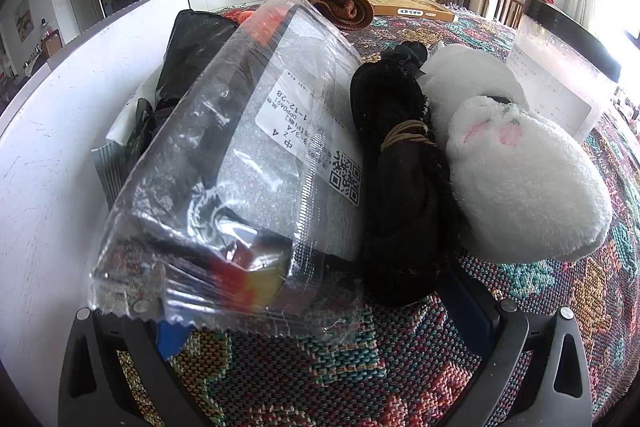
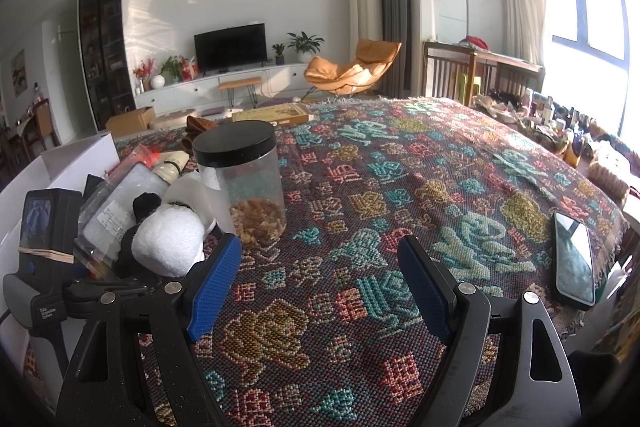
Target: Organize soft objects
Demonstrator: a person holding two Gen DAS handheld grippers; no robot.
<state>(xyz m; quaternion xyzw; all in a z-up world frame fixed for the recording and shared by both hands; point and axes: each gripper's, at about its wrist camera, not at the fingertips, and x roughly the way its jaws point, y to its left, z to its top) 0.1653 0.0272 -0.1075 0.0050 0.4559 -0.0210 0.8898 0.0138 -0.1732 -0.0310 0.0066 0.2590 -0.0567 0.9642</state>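
Observation:
In the left wrist view a clear plastic package (image 1: 248,163) with a white label leans against a black fuzzy bundle (image 1: 400,179) tied with a rubber band. A white plush slipper (image 1: 520,187) lies to the right of the bundle. My left gripper (image 1: 316,307) is open wide, with the package's near end and the bundle between its blue pads (image 1: 472,311). The right wrist view shows the same pile at the left, with the white plush slipper (image 2: 168,243) in front. My right gripper (image 2: 319,255) is open over the patterned cloth (image 2: 360,187) with nothing between its fingers.
A white box wall (image 1: 48,147) stands left of the pile. A clear jar with a black lid (image 2: 240,183) is beside the slipper. A brown knitted piece (image 1: 340,1) and a flat cardboard box (image 1: 412,7) lie farther back. A phone (image 2: 572,263) lies at the right edge.

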